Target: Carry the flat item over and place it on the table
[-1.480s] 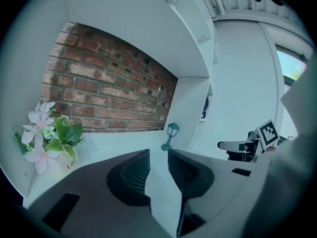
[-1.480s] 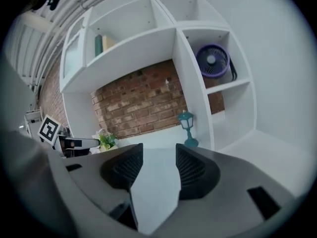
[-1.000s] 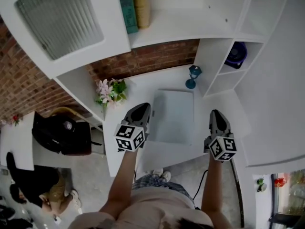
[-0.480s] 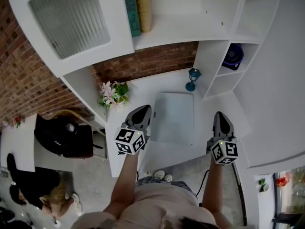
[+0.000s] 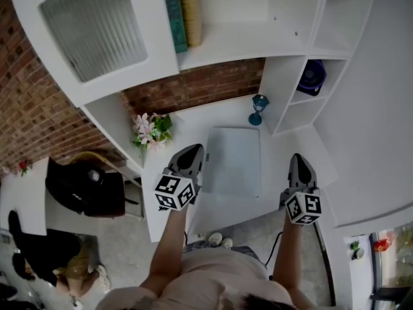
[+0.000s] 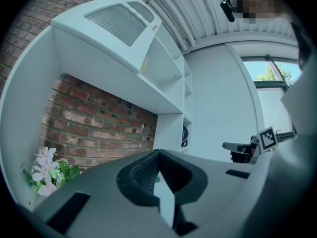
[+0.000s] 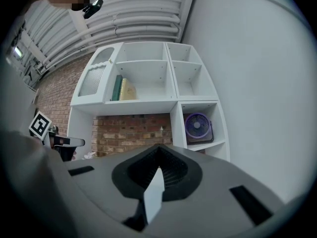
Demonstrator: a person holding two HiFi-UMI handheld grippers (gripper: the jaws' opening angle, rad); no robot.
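Note:
The flat item, a pale blue-grey rectangular panel, lies flat on the white table in the head view. My left gripper is shut and empty, its tip close to the panel's left edge. My right gripper is also shut and empty, a short gap away from the panel's right edge. In the left gripper view the left gripper shows closed jaws with nothing between them. The right gripper looks the same in its own view. The panel is hidden in both gripper views.
A blue goblet stands behind the panel and a pot of pink flowers sits at the table's back left. White shelving holds books and a purple fan. A black bag lies left of the table.
Both grippers stay beside the flat item. The head view has shifted slightly. The item has not moved.

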